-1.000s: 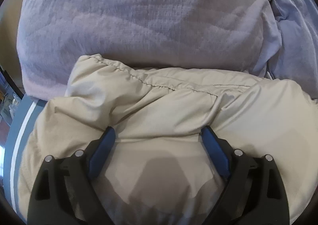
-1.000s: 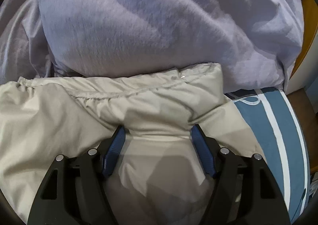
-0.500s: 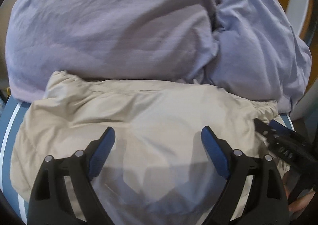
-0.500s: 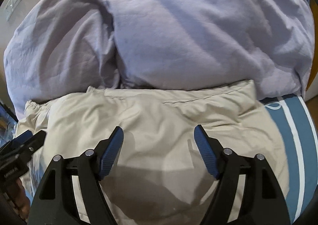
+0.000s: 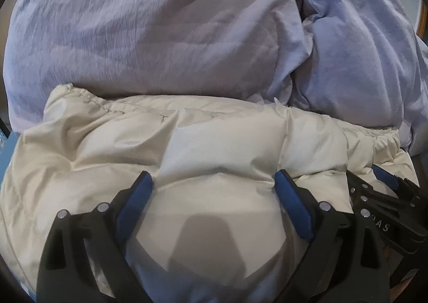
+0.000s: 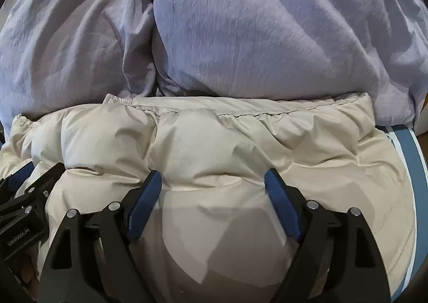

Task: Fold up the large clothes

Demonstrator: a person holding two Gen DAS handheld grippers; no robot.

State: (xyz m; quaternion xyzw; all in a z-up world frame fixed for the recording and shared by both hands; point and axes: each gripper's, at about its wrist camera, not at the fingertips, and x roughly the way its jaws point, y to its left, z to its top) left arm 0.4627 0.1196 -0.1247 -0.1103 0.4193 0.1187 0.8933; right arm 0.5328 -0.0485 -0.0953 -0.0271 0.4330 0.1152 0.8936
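Lying bunched on the bed, beige puffer jacket (image 5: 214,142) fills lower half of both wrist views; its gathered hem edge butts against lavender duvet (image 5: 149,35) heaped behind it. Blue sheet w/ white stripes (image 6: 409,169) shows beyond jacket's right side in right view.

L gripper (image 5: 214,188): jaws wide and opening, blue pads (image 5: 133,201) pressing down into jacket, a puffed ridge of fabric bulging between them. Pads not pinching it; no grip.

R gripper (image 6: 212,185): jaws opening too, wide apart, tips dug into jacket surface w/ padded fabric between, not clamped.

Both grippers sit side by side on same garment: R one visible at right edge of left view, L one at left edge of right view. Bit of a hand at lower left corner of right view, blurred.
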